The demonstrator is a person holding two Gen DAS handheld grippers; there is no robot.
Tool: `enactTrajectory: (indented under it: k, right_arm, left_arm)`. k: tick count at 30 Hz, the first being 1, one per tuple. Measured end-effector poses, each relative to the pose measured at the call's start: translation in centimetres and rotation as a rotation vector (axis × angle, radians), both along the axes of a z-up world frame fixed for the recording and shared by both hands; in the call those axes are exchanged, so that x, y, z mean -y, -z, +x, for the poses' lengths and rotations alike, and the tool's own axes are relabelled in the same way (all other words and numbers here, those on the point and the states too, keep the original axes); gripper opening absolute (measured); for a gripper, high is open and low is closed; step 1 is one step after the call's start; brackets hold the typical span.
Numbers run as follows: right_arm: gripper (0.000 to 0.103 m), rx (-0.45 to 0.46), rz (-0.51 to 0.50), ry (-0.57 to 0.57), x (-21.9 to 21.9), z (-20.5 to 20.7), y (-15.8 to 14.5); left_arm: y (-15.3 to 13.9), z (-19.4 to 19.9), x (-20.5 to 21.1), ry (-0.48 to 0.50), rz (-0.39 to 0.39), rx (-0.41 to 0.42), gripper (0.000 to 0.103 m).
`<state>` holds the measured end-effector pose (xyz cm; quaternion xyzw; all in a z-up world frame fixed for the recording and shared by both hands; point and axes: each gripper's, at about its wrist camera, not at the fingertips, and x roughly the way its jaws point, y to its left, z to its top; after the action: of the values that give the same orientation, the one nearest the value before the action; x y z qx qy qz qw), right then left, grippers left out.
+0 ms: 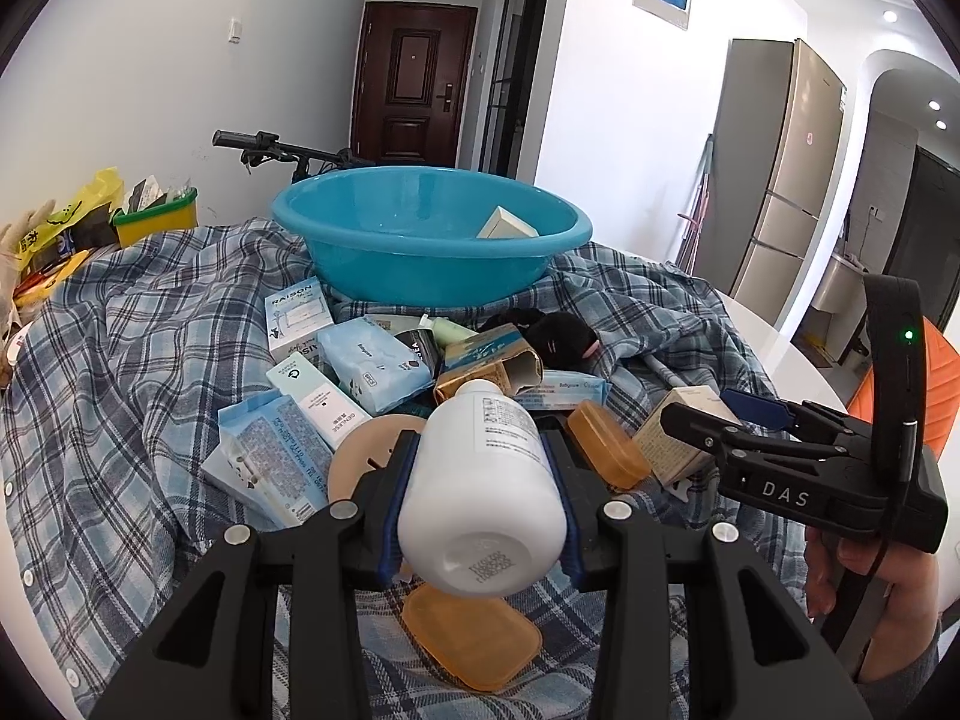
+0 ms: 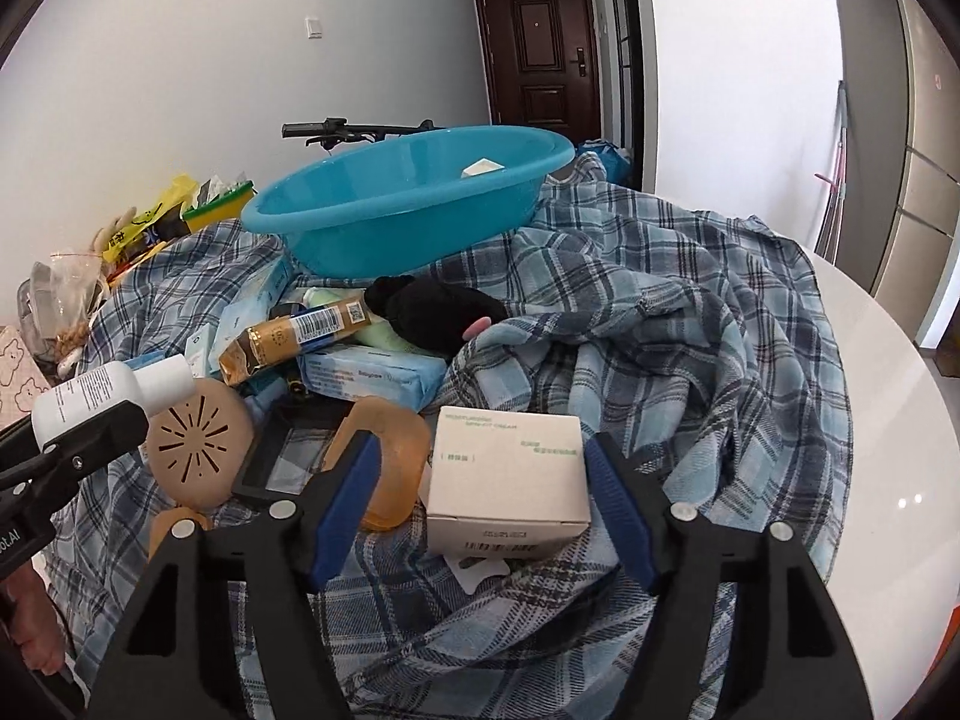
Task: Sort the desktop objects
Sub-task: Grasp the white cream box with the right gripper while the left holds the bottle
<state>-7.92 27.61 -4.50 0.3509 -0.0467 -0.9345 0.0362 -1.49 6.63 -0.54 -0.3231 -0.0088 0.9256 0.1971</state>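
Left hand-held gripper (image 1: 483, 498) is clamped on a white plastic bottle (image 1: 483, 480), its blue-lined fingers (image 1: 399, 504) pressing both sides; the bottle lies along the fingers, base toward the camera and cap pointing at the pile. Right hand-held gripper (image 2: 480, 480) stands with its jaws apart around a small off-white cardboard box (image 2: 507, 474), the right pad at the box's edge and the left pad clear of it with a gap between, so nothing is gripped. No earlier view is at hand to compare. The box sits upright on a blue-and-white plaid cloth (image 2: 690, 360) spread over a white tabletop (image 2: 900, 450). Just beside it lie an amber translucent soap case (image 2: 390, 456) and a tan round slotted lid (image 2: 198, 450). Beyond the clutter of cartons stands a turquoise plastic basin (image 2: 408, 204) with one pale box inside. Both grippers tilt downward; a person's hand (image 1: 870, 588) wraps the right handle.
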Motion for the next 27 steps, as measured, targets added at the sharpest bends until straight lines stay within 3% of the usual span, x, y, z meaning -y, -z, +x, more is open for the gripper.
enactTrajectory:
  k: [1, 10, 15, 27]
  right_arm:
    - [0.050, -0.005, 0.003, -0.006, 0.2, 0.0, -0.1]
    - [0.051, -0.055, 0.046, -0.069, 2.6, 1.2, -1.5]
    - [0.052, 0.021, 0.100, -0.063, 3.3, -0.4, 0.3]
    - [0.053, 0.016, 0.105, -0.045, 2.4, -0.4, 0.7]
  left_arm:
    - [0.1, 0.0, 0.1, -0.002, 0.000, 0.002, 0.042]
    - [0.0, 0.0, 0.1, 0.001, 0.005, 0.000, 0.042]
    - [-0.2, 0.1, 0.0, 0.002, 0.002, 0.001, 0.042]
    - [0.0, -0.1, 0.1, -0.008, -0.001, 0.005, 0.042]
